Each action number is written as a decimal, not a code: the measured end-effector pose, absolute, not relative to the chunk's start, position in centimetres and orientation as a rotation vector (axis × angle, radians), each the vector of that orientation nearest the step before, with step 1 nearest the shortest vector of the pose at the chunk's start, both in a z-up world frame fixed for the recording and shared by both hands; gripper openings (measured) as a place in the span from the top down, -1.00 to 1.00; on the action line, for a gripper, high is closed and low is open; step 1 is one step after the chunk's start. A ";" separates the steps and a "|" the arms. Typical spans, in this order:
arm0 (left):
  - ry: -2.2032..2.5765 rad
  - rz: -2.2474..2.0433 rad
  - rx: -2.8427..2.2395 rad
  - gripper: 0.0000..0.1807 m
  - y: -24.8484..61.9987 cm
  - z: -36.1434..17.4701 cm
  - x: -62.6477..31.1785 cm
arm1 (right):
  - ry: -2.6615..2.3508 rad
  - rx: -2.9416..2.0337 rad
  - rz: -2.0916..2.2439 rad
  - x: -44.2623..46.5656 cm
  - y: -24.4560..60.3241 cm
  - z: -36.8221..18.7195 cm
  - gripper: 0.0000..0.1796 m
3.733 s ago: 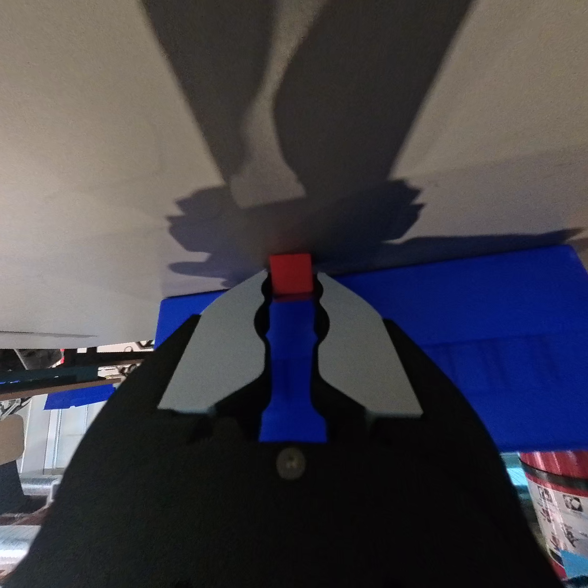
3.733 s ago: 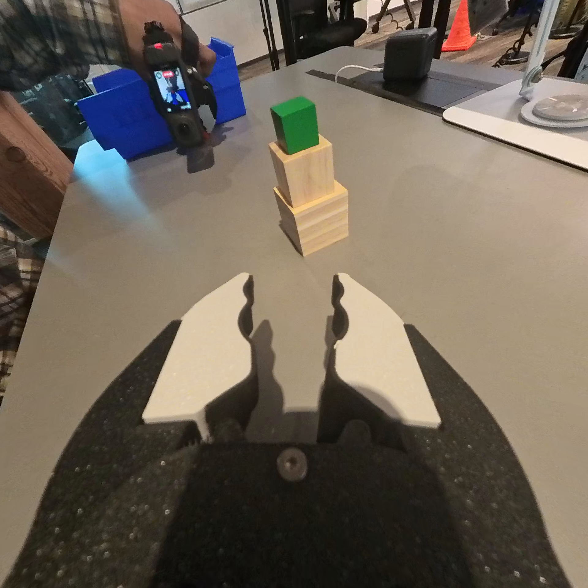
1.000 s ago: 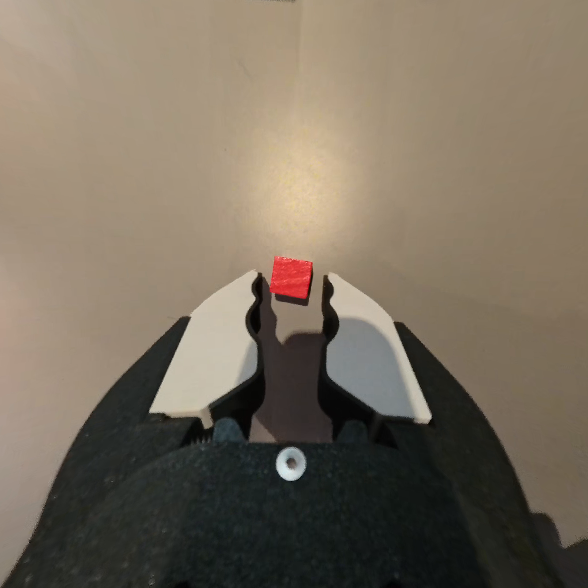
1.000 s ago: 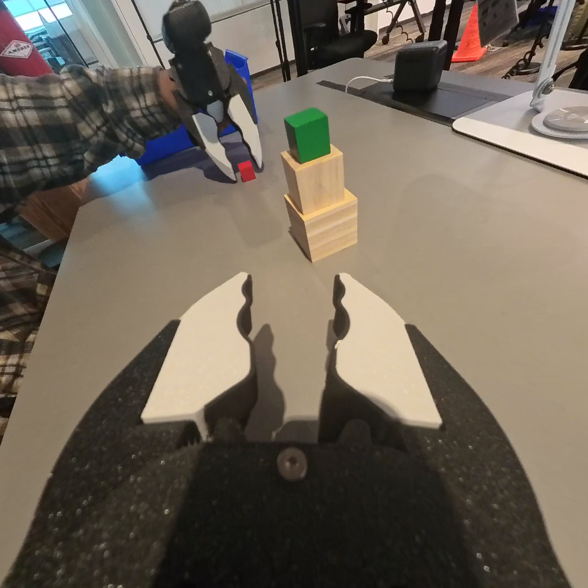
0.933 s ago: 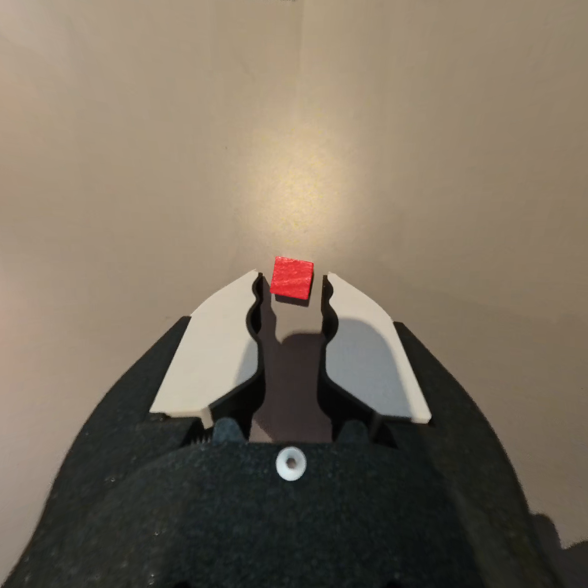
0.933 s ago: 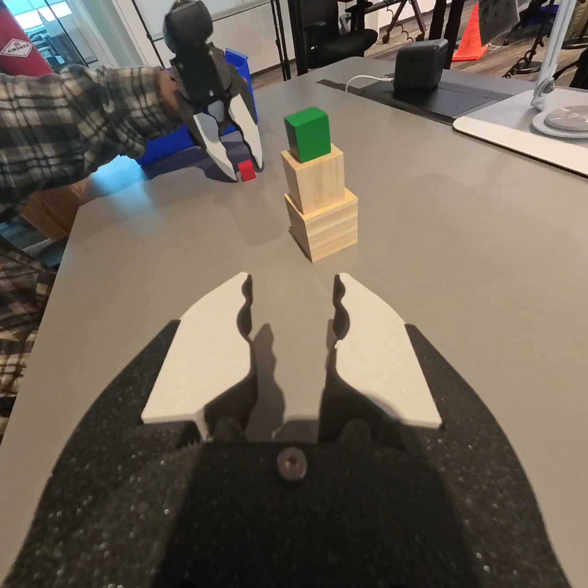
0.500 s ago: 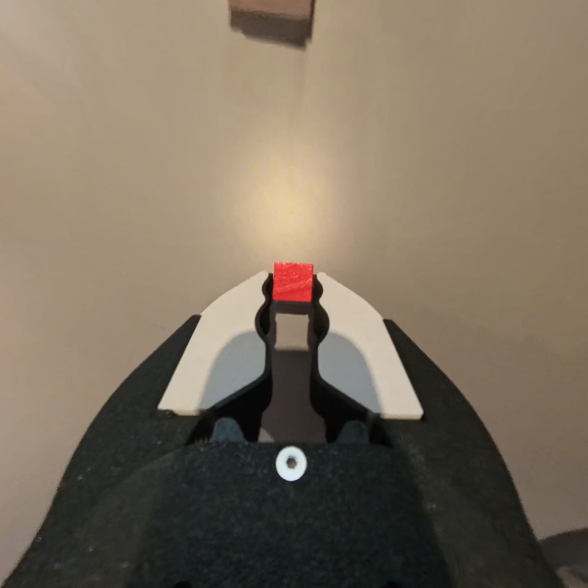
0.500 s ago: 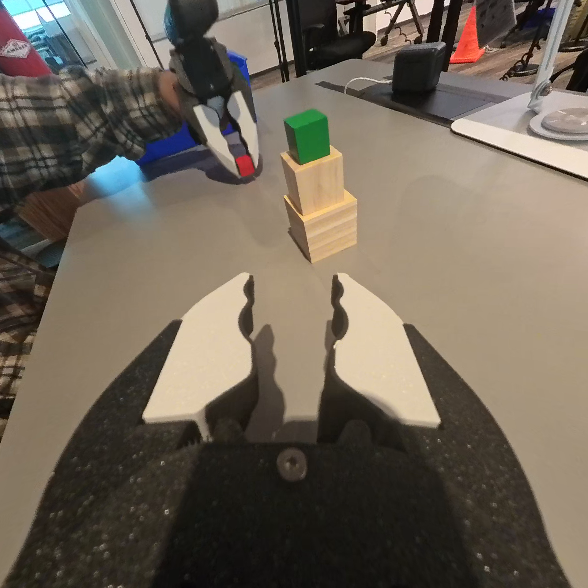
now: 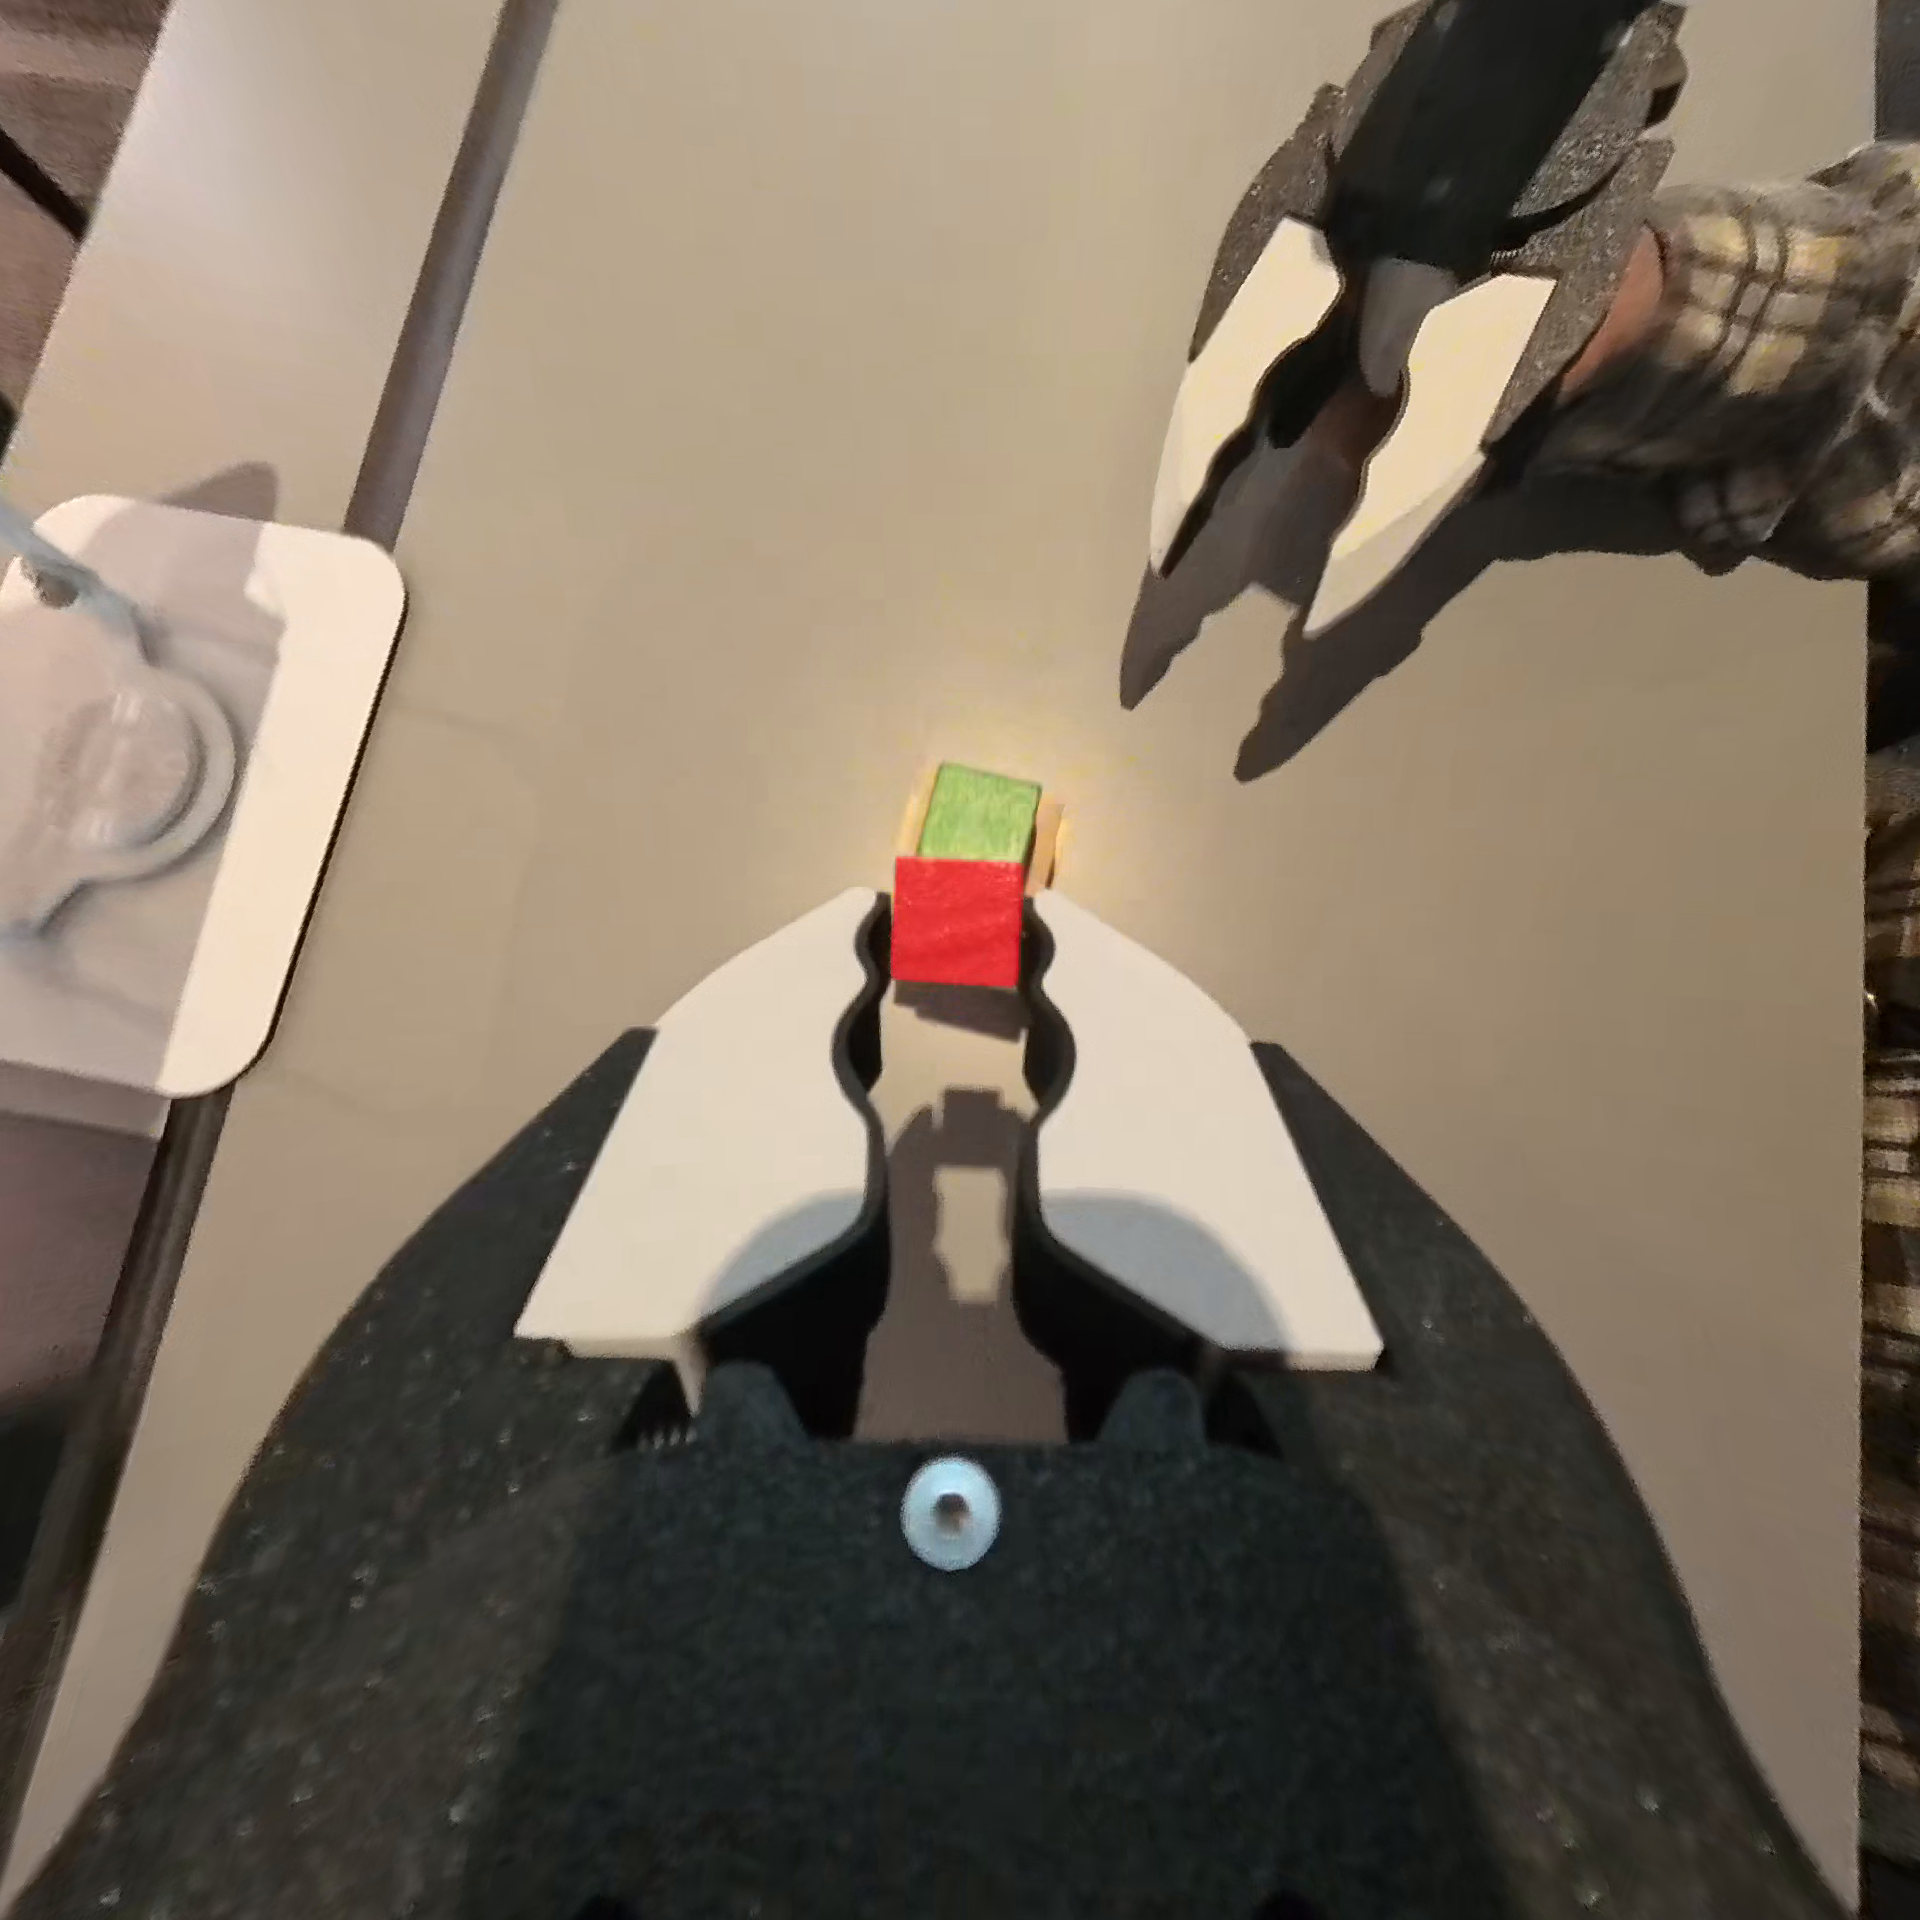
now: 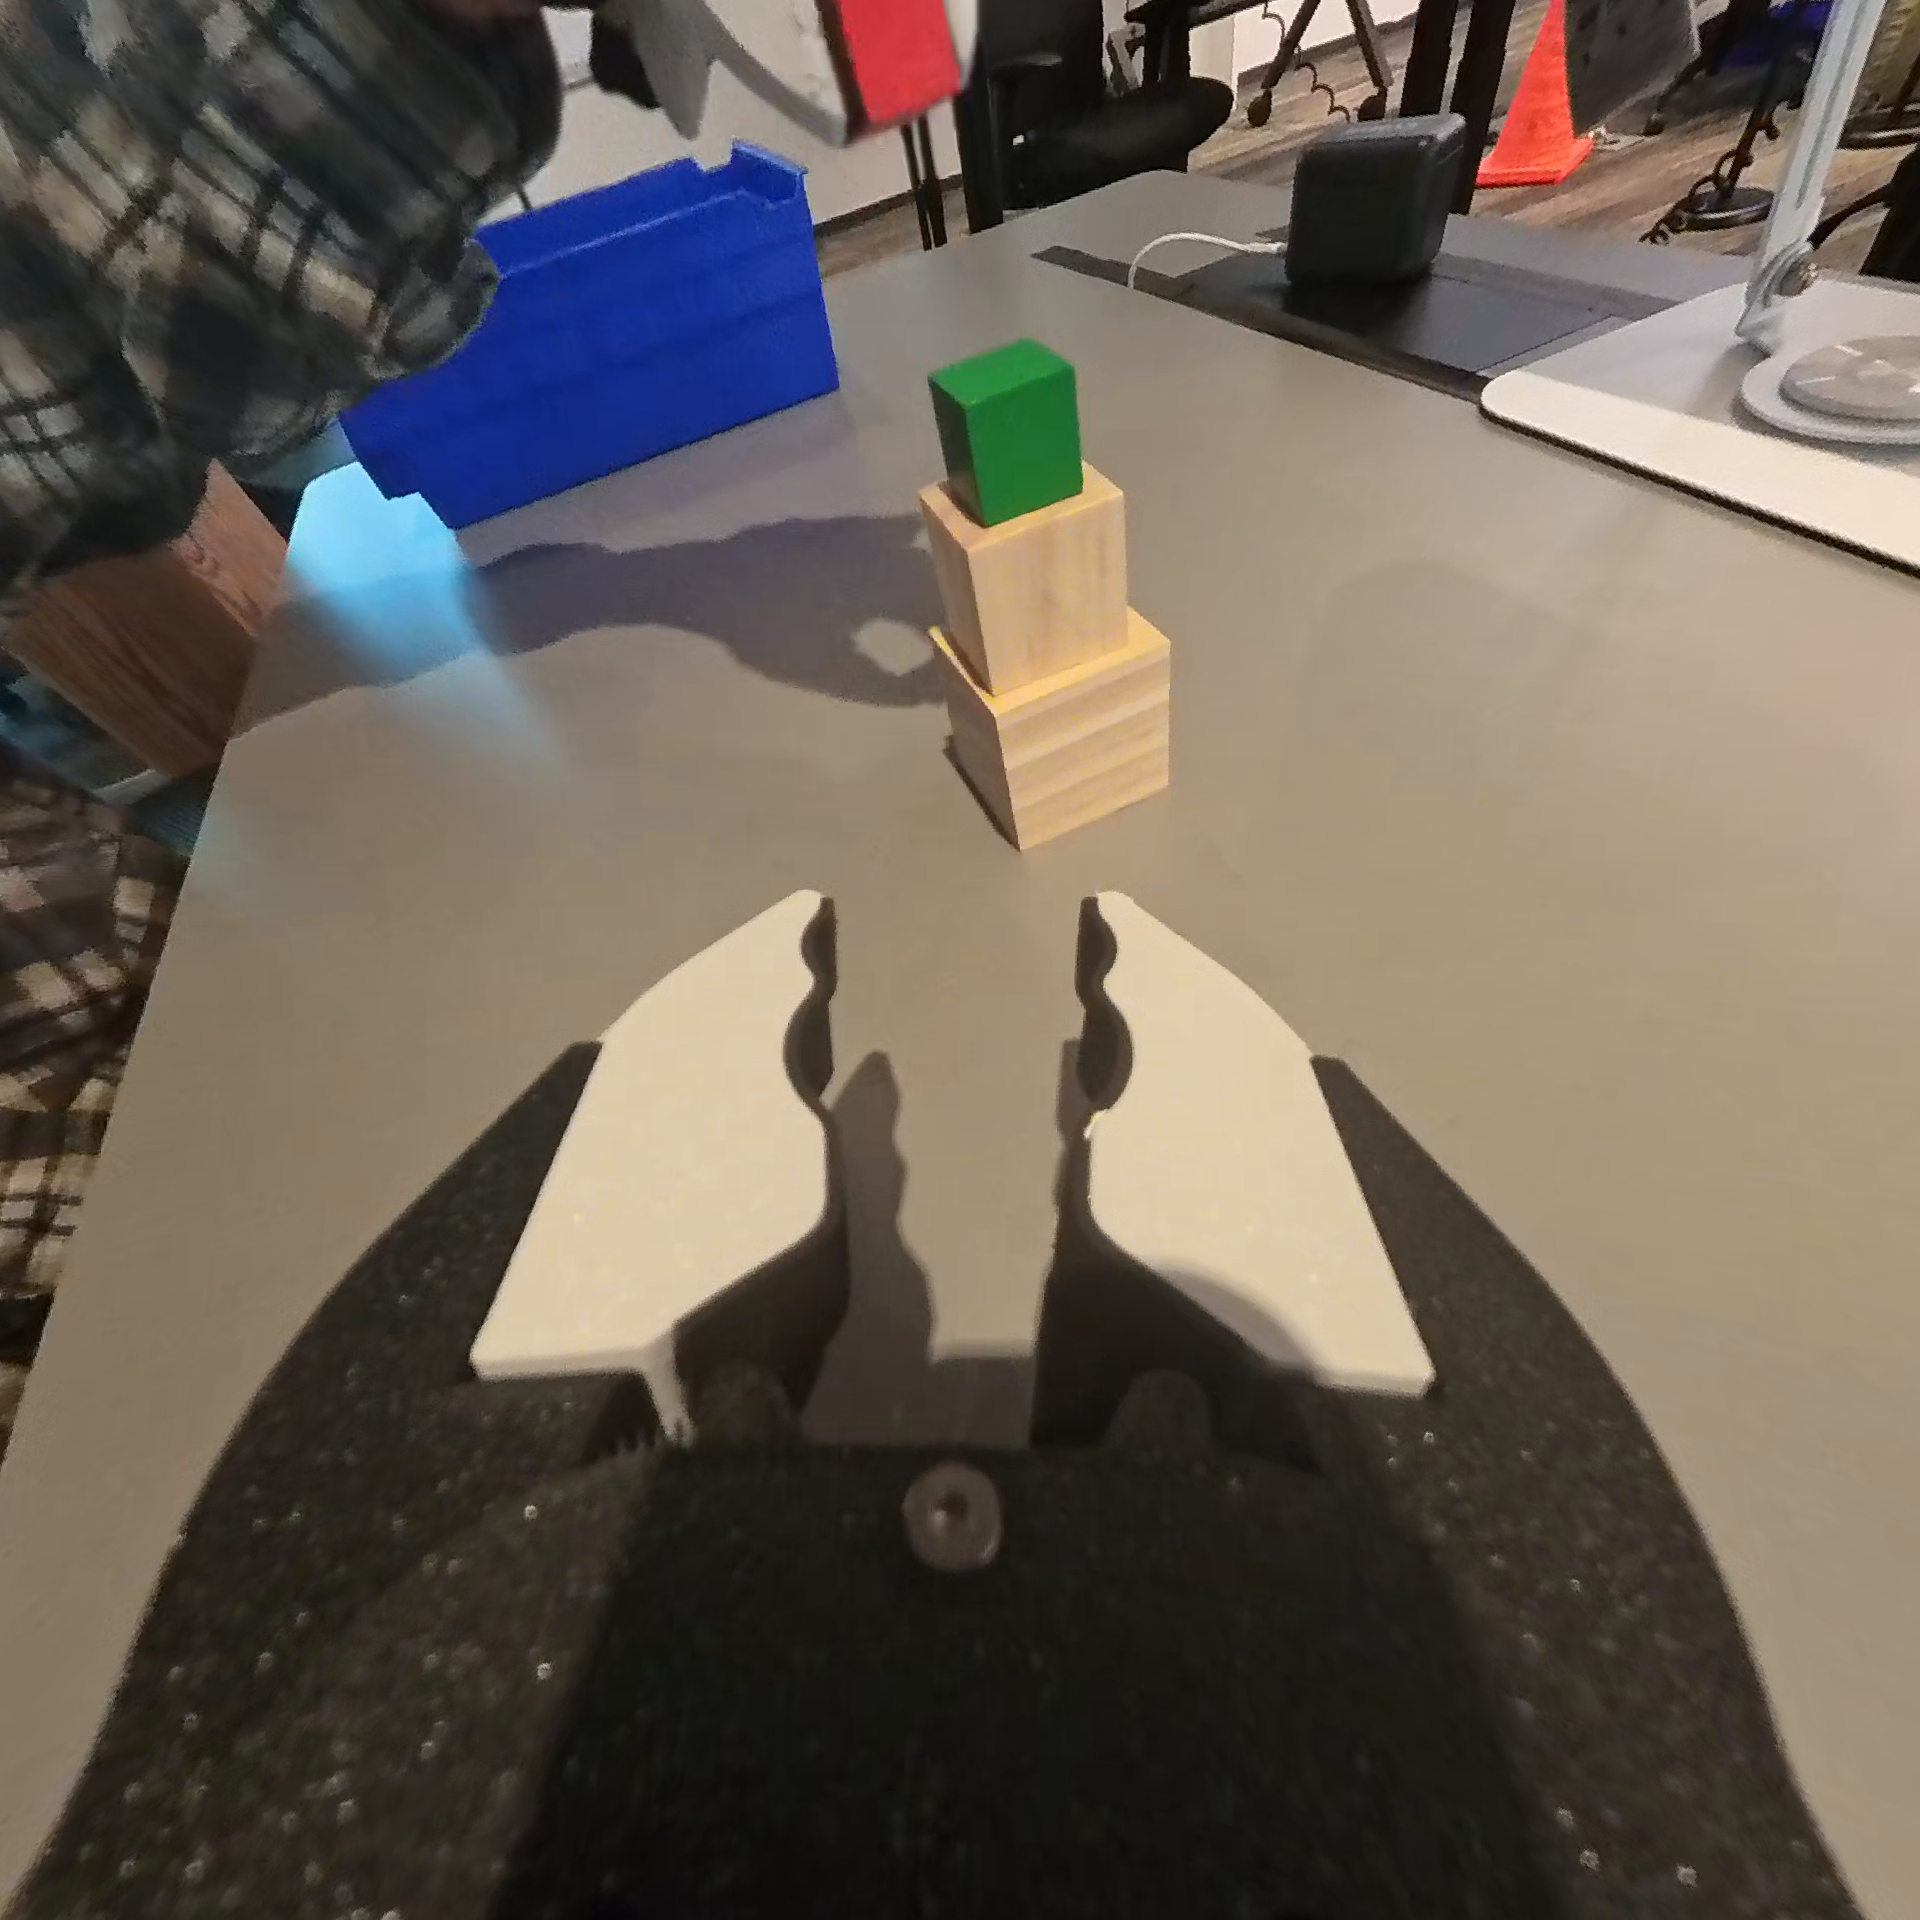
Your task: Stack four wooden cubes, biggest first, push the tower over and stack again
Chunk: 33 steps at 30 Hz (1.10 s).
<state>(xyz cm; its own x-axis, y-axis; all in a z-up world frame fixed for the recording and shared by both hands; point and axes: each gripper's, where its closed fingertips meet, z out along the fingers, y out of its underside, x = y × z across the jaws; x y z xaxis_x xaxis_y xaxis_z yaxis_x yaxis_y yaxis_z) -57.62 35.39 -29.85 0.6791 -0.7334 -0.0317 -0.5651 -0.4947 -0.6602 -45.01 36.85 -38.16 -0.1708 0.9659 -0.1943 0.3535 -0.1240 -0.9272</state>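
Observation:
My left gripper (image 9: 956, 914) is shut on a small red cube (image 9: 954, 918) and holds it high in the air, looking down on the tower. The tower has a green cube (image 10: 1006, 431) on a mid-size plain wood cube (image 10: 1029, 577) on the biggest wood cube (image 10: 1065, 727), standing on the grey table (image 10: 1455, 831). In the left wrist view the green cube (image 9: 979, 816) sits just beyond the red one. In the right wrist view the red cube (image 10: 896, 54) shows at the top edge. My right gripper (image 10: 954, 914) is open and empty, low over the table in front of the tower.
A blue bin (image 10: 623, 332) stands at the table's far left. A white mat (image 10: 1704, 468) with a round lamp base and a black box (image 10: 1366, 197) on a dark mat lie at the far right. A plaid sleeve (image 10: 208, 239) reaches in from the left. Some 15 cm of space lies between my two pairs of fingers.
My left gripper closed on the red cube on the table, lifted it and carried it over the tower. My right gripper stayed still and open.

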 end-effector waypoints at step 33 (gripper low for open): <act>1.197 -0.359 -2.268 0.75 36.9 -33.3 -55.4 | -1.550 -1.472 1.308 -45.0 36.7 -37.8 0.51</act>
<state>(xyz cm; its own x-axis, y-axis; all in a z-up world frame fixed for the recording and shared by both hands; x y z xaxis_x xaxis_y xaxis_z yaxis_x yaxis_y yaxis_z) -55.44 36.93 -33.30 0.5691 -0.8221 -0.0176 -0.6766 -0.4560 -0.5781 -45.01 36.72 -37.77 -0.1822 0.9655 -0.1862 0.3458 -0.1143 -0.9313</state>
